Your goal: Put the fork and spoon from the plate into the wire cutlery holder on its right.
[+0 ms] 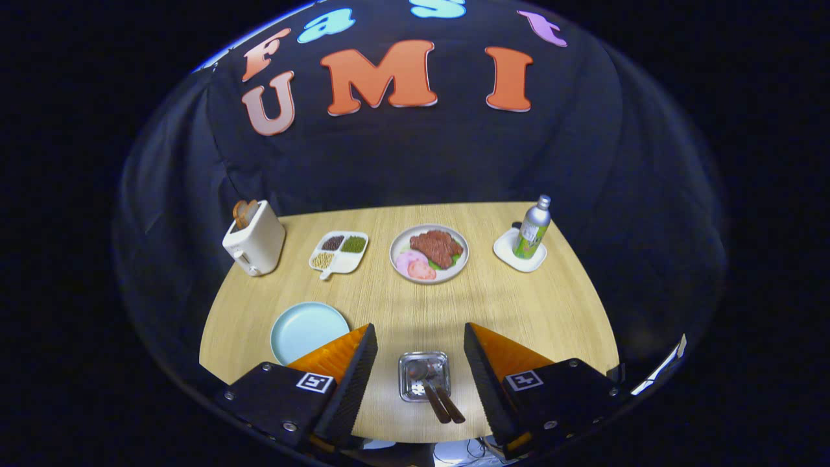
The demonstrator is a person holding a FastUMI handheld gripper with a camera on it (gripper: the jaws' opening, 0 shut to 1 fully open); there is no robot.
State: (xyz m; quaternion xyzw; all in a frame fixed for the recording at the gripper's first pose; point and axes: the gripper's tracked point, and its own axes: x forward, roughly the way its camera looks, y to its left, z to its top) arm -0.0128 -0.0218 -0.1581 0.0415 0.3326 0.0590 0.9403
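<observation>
Claw point(420, 363) spread apart | shiny square metal tray point(424, 375) between fingers | wood-handled spoon point(425, 383) inside

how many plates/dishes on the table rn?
5. Blue plate beside the open claw; small metal plate between its fingers; beyond: divided dish, food plate, white dish under the bottle.

A light wooden desk point(519, 311) with curved edges stands before a black cloth wall point(415, 162), lit from above.
</observation>
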